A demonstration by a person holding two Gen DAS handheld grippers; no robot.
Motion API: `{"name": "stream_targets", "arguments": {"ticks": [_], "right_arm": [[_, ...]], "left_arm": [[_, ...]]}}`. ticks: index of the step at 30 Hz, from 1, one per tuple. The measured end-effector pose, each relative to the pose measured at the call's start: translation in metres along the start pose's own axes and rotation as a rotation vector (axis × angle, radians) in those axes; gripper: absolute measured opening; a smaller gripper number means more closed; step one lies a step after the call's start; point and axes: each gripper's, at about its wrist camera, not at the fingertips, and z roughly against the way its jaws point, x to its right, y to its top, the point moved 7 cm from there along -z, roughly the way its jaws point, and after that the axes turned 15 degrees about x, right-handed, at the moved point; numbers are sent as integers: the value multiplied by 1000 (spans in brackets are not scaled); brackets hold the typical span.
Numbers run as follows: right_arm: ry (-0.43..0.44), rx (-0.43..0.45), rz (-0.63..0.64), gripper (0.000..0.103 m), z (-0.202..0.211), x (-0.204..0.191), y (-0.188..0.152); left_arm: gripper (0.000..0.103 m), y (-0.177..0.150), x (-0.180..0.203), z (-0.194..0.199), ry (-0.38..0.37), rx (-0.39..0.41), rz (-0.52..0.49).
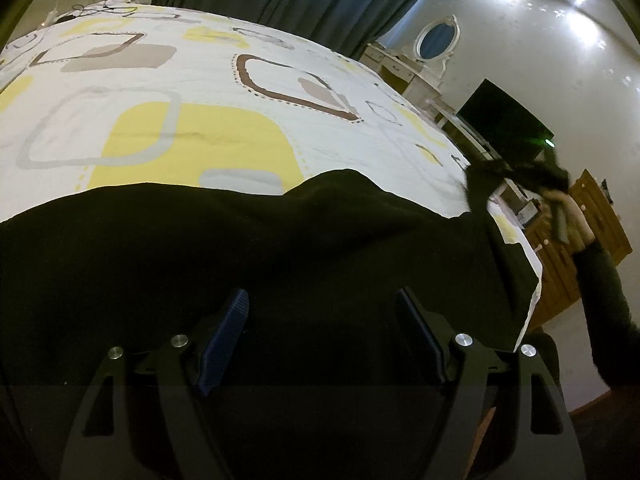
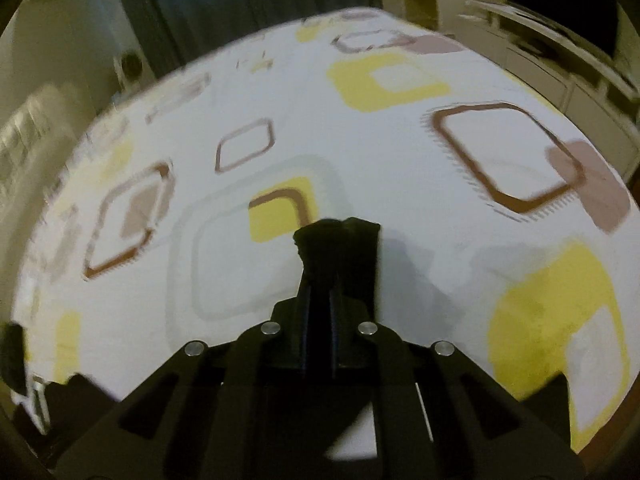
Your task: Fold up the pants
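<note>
Bed with a white sheet (image 1: 208, 80) in yellow and brown squares. Left gripper (image 1: 322, 312) hangs spread wide over the black pants (image 1: 200, 240), angled down, gripping nothing. Right gripper (image 2: 324, 236), blurry, looks clamped on a lifted pants edge above the sheet.

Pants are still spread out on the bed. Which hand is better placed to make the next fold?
Probably right. The right gripper is shut on an edge of the black pants and holds it above the bedsheet, ready to carry it across. The left gripper is open over the cloth, gripping nothing.
</note>
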Motion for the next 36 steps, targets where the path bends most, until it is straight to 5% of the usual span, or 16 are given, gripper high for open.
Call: {"name": "stream_targets", "arguments": {"ticks": [8, 14, 22, 25, 28, 36], "right_arm": [[-26, 136, -259, 7, 116, 148, -31], [-43, 88, -385, 7, 140, 210, -106], [-32, 56, -509, 7, 126, 239, -160], [-33, 82, -554, 17, 137, 244, -161], [-71, 117, -622, 49, 151, 253, -166], [72, 111, -750, 50, 141, 242, -174]], "left_arm": [[75, 1, 0, -2, 21, -5, -1], [75, 1, 0, -4, 36, -5, 4], [76, 1, -1, -5, 45, -9, -3], [76, 0, -1, -5, 43, -6, -4], [76, 0, -2, -5, 38, -1, -8], [79, -1, 2, -6, 37, 0, -29]]}}
